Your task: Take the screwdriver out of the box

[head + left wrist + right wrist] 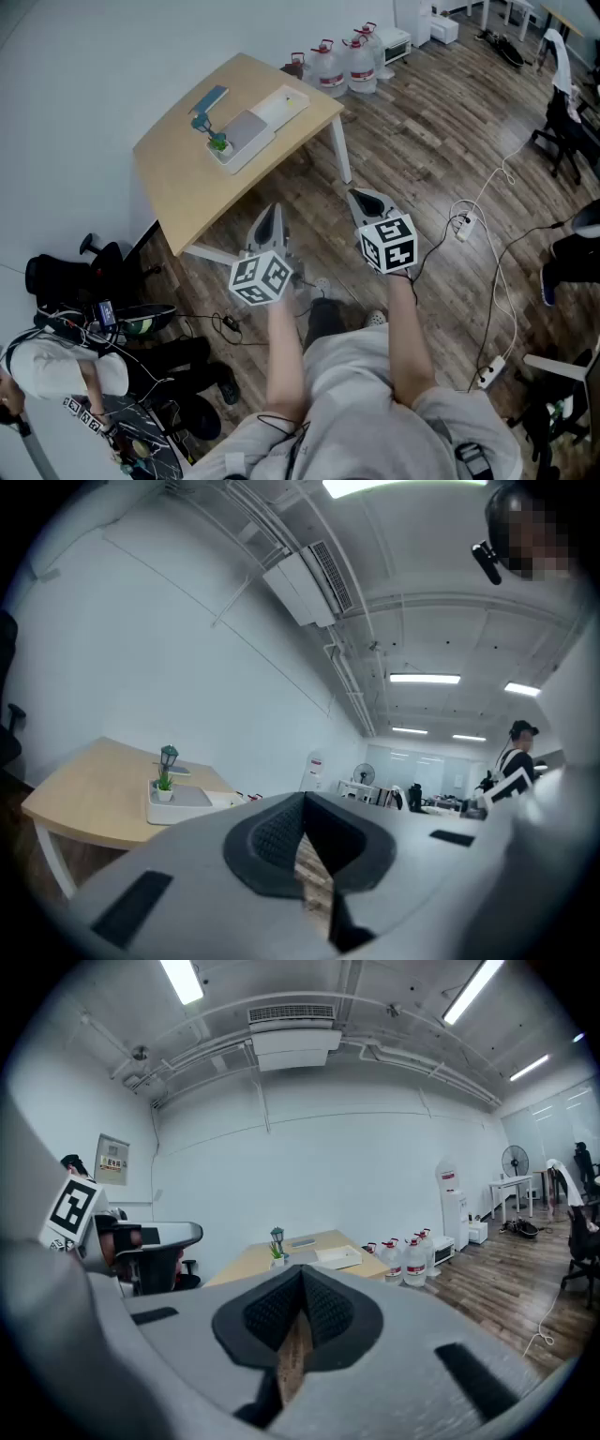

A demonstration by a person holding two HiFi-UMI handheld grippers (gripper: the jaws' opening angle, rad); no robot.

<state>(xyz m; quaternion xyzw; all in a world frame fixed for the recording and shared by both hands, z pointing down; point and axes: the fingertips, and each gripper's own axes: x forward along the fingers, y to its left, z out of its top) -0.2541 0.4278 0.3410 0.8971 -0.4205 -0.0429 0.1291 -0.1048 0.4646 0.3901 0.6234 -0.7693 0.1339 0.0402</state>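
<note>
Jaws on left gripper (271,214) and right gripper (368,200) meet, nothing between, per their own views. Head view alone shows both over the floor (422,122), well apart from the white box (251,131) on the table (178,183). We cannot discern the screwdriver.

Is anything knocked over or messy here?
Nothing is tipped or spilled. The plant stands upright and the box lies flat on the table. Only the cables look messy, trailing loose over the floor.
</note>
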